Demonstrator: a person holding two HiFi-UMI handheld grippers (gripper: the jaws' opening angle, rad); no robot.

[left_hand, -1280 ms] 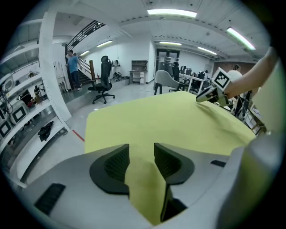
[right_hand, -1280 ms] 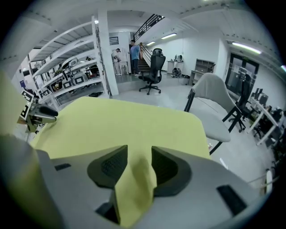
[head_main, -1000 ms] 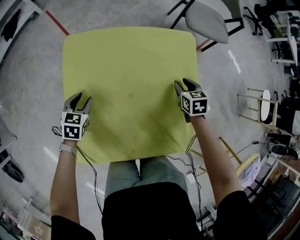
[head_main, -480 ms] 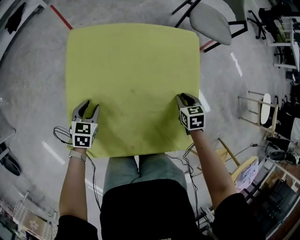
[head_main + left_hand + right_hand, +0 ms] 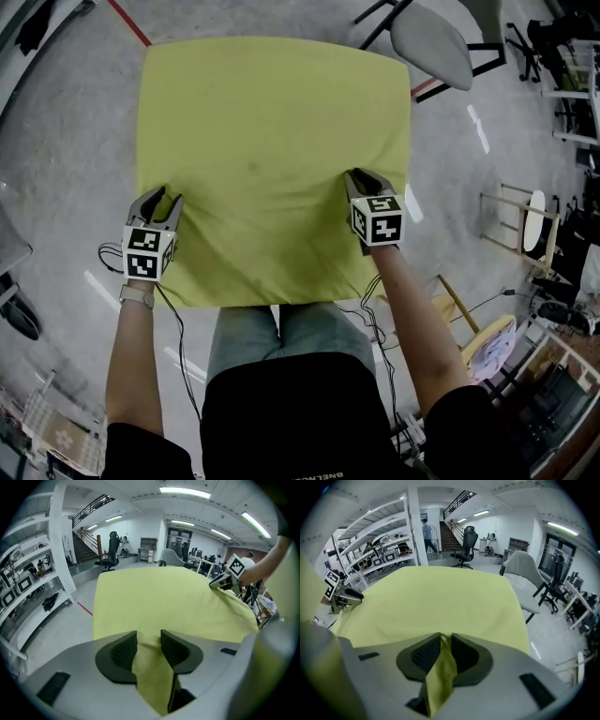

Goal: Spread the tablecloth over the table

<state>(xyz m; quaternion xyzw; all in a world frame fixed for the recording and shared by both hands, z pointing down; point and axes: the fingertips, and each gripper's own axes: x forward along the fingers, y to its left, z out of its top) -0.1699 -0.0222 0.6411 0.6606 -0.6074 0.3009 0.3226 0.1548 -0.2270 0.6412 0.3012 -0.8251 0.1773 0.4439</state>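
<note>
The yellow-green tablecloth (image 5: 272, 141) lies over the whole table top, smooth across the far half and gently rumpled near the person. It stands on a grey concrete floor (image 5: 66, 122) crossed by a red tape line (image 5: 131, 21), with a grey chair (image 5: 431, 47) at the far right corner. White shelves (image 5: 28, 588) and a staircase (image 5: 86, 550) line the hall.

The left gripper (image 5: 161, 197) is at the cloth's left edge. Its jaws are closing, still fairly wide, with a loose fold between them. The right gripper (image 5: 364, 176), at the right edge, is closing too, and its pads already pinch a narrow fold.

The table itself is wholly hidden under the cloth. The near hem is partly covered by the person's arms and by cables (image 5: 173, 319).
</note>
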